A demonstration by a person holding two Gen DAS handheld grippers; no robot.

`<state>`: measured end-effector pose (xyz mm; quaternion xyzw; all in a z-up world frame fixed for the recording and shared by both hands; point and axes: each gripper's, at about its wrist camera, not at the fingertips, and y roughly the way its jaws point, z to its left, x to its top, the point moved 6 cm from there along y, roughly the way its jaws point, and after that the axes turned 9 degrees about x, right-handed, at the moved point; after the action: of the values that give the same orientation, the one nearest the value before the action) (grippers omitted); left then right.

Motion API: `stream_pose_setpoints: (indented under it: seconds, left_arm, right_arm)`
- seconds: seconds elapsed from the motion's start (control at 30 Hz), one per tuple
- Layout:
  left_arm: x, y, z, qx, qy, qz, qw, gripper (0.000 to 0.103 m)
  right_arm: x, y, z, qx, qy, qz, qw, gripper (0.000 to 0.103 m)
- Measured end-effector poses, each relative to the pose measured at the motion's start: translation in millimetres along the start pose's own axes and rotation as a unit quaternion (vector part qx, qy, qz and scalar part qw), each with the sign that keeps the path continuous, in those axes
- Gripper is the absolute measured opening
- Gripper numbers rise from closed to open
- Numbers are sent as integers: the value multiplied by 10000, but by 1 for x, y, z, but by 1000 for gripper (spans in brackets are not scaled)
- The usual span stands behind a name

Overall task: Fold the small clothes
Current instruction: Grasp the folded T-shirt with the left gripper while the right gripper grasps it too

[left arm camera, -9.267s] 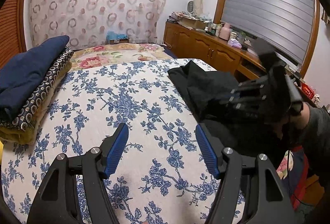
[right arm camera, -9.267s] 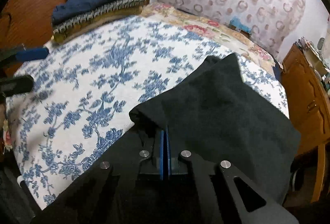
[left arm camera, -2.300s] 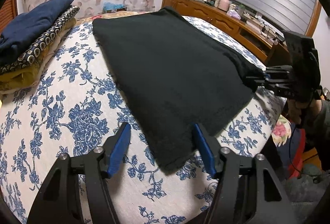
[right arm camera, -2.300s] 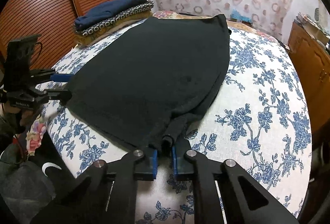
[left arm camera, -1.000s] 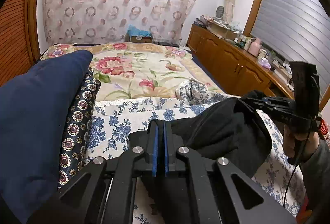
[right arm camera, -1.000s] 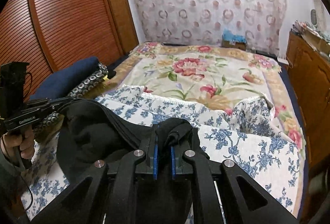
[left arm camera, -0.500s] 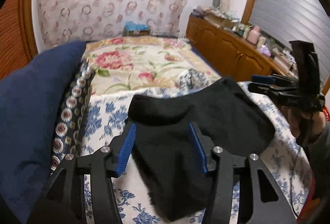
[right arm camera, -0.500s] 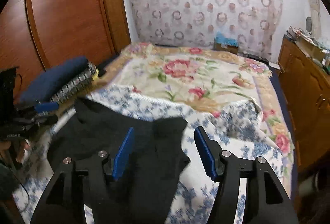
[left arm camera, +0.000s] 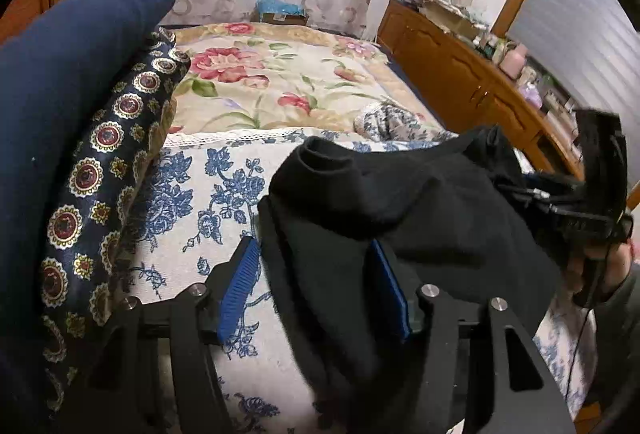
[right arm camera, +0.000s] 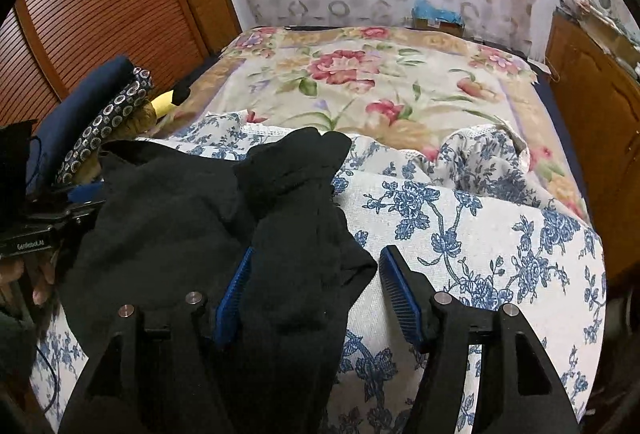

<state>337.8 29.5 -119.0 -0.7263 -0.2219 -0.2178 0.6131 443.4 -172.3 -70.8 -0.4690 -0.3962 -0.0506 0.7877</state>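
The black garment (left arm camera: 420, 218) is laid bunched on the blue-flowered bedspread (right arm camera: 480, 234). The left gripper (left arm camera: 316, 290) and right gripper (right arm camera: 316, 294) have just been opening; both are released, with garment folds lying loose between the parted blue pads (left arm camera: 236, 290).

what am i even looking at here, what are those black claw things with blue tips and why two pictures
Each picture comes from a camera mounted on a hand-held two-finger gripper, one per hand, looking out along its blue-padded fingers. One shows the left gripper, the other the right gripper. A person is folding a black garment on a blue-flowered bedspread. Both grippers' jaws have just been opening: the cloth lies loose between the pads, no longer pinched. Beside it sits a stack of folded clothes. The right gripper also appears in the left view.
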Motion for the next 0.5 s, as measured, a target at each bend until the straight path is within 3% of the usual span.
stream_pose_setpoints:
  seconds: [0.13,0.2,0.27,0.33,0.5]
  left_arm:
    - [2,0,-3,-103,-23,-1,9999,59]
    - [2,1,-5,-229,-6,7,9997,51]
    - [4,1,-7,-365,-43,19,9993,39]
    - [6,0,-9,-476,-22,22,9989,19]
    - [9,-30,-13,-694,17,-360,9969,15]
  right_arm:
    - [-3,0,2,131,-83,34,9999,65]
    - [-4,-1,0,202,-108,55,9997,60]
    - [-5,-1,1,433,-82,88,9990,36]
    - [-8,-2,2,715,-12,126,9974,23]
    - [-11,-17,8,686,-270,-146,9972,19]
